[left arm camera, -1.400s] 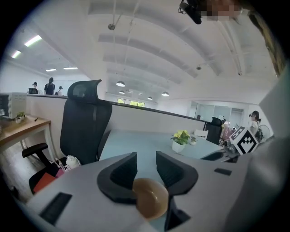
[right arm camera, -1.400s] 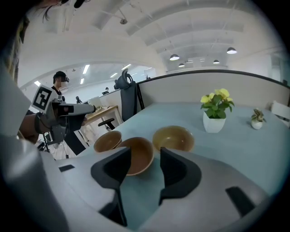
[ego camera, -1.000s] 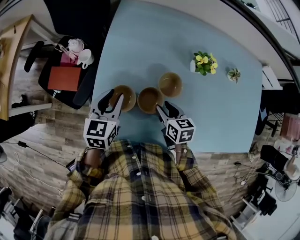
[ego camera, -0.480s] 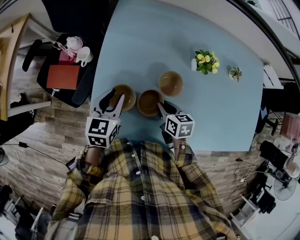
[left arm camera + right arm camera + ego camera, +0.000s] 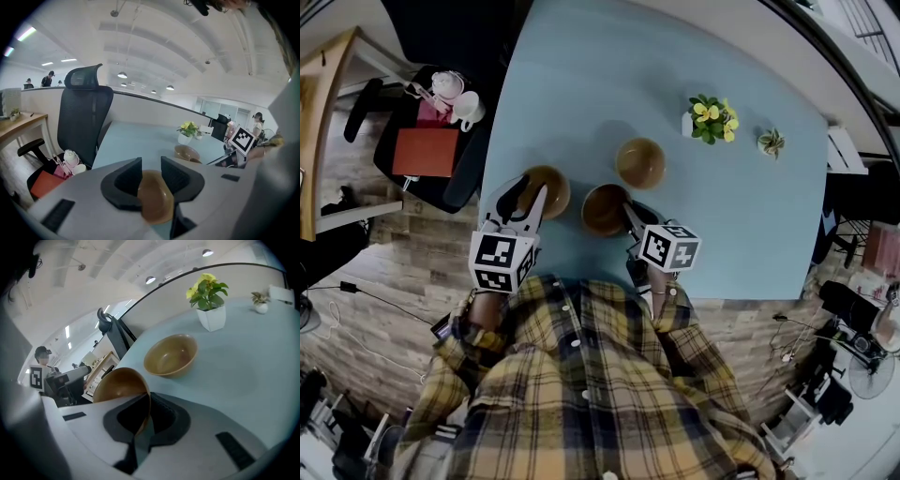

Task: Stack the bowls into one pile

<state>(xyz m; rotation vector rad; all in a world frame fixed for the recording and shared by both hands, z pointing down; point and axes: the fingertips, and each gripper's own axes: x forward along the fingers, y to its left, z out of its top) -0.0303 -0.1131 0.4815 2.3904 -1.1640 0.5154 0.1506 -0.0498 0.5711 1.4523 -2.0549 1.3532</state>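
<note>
Upon the pale blue desk (image 5: 609,75), head view: three brown bowls. Left bowl (image 5: 553,187) lies near the front left corner. Middle bowl (image 5: 602,208) is just beside it, not touching. Far bowl (image 5: 640,163) is behind the middle one, also apart. Left tool (image 5: 530,193) sits over the left bowl's near rim, and right tool (image 5: 633,210) sits at the middle bowl's right rim. Flowering plant (image 5: 711,120) in a white pot and small plant (image 5: 771,142) stand toward the far right, well apart from the bowls. Plaid shirt (image 5: 581,394) of the person holding both tools fills the lower part.

Left gripper view: left tool is closed on the left bowl, whose brown wall fills the gap between both pads. Black office chair (image 5: 84,112) stands beyond the desk's left edge.

Right gripper view: right tool's jaws have just been closing and now pinch the middle bowl's thin rim, one jaw inside, one outside. Middle bowl is tilted, its opening turned leftward. Far bowl sits upright on the desk beyond, with the flowering plant behind it.
</note>
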